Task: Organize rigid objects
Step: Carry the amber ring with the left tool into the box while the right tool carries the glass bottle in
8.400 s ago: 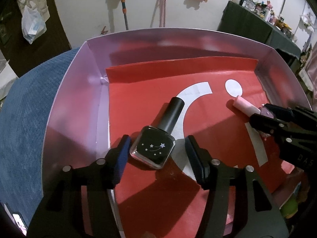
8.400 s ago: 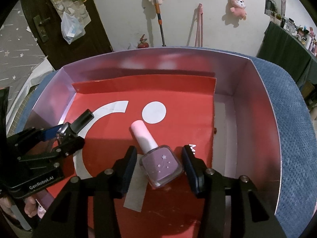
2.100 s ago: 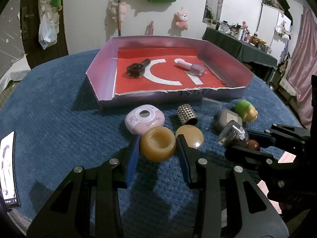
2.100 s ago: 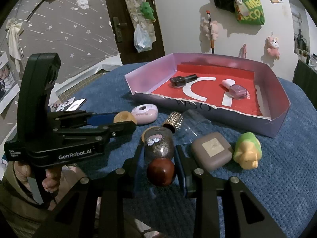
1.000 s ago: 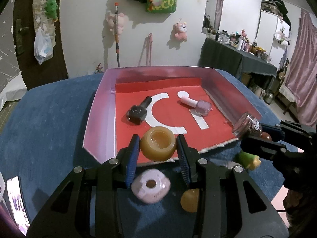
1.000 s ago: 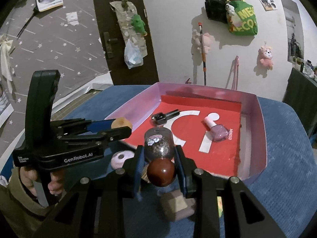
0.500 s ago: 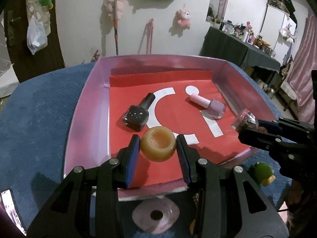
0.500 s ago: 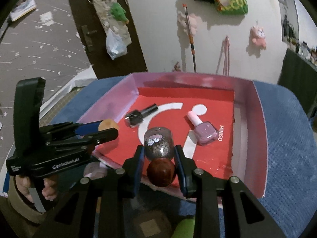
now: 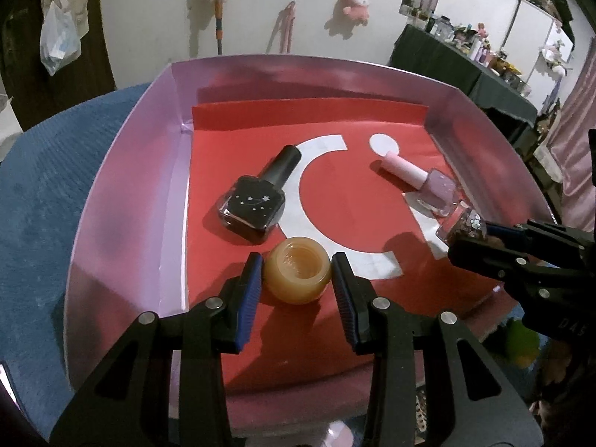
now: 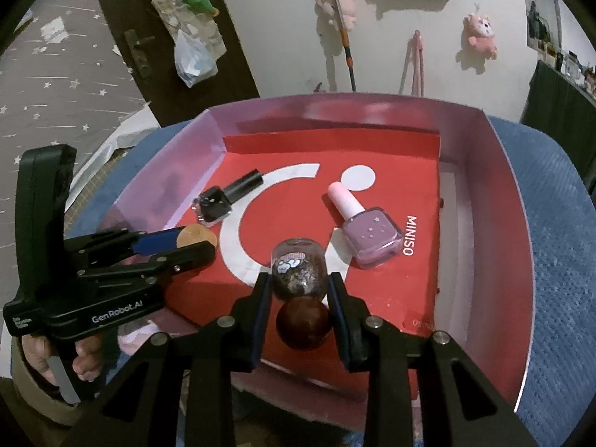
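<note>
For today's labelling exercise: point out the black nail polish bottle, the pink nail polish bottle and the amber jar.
black nail polish bottle (image 9: 252,204): left wrist view, on its starred face.
pink nail polish bottle (image 10: 370,237): right wrist view, on its lilac body.
amber jar (image 9: 298,273): left wrist view, on its side wall.

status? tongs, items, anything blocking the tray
Left tongs shut on amber jar, right tongs shut on glitter bottle. Both over pink tray. Black polish and lilac polish inside; bare floor between.
</note>
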